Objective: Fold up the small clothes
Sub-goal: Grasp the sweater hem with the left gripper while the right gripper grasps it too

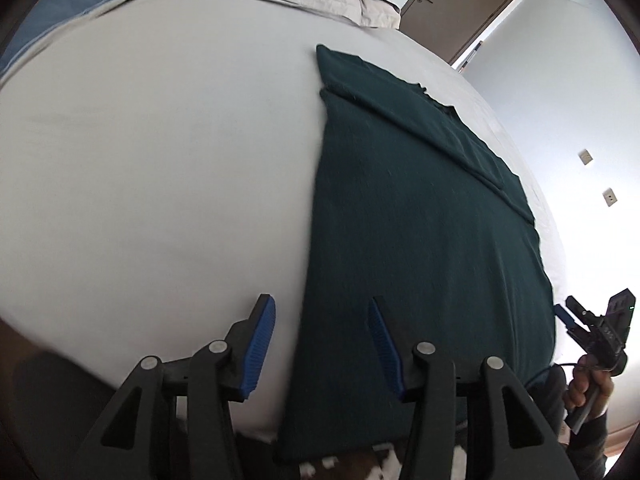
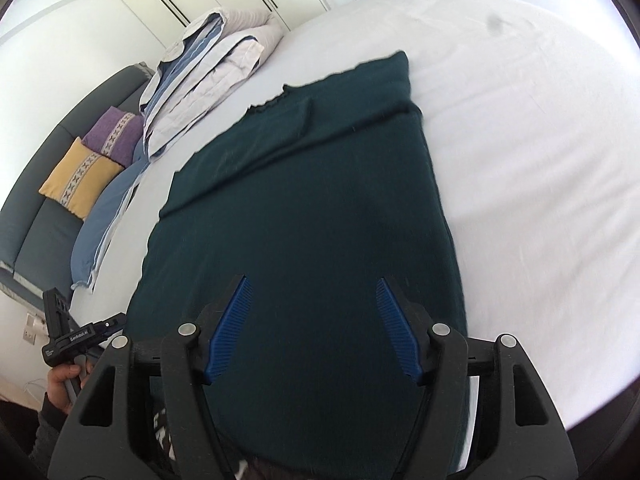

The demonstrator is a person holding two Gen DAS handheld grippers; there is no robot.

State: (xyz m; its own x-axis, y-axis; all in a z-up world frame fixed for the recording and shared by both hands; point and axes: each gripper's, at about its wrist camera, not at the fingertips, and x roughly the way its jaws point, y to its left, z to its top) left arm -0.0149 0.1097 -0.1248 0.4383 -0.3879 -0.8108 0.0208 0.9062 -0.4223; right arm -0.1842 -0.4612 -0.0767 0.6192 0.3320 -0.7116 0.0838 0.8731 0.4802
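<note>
Left gripper (image 1: 322, 344) hangs with jaws spread and empty above the near left edge of the shirt (image 1: 400, 240); right gripper (image 2: 314, 328) is likewise spread and empty over its near end. The dark green shirt lies flat on the white bed (image 2: 540, 160), sides folded in, bedding (image 2: 208, 80) stacked beyond

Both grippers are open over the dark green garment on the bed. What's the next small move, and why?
Probably lower both to the near hem: the left gripper and right gripper hold nothing, and the dark green garment lies flat, sides folded in, ready for a lengthwise fold.
</note>
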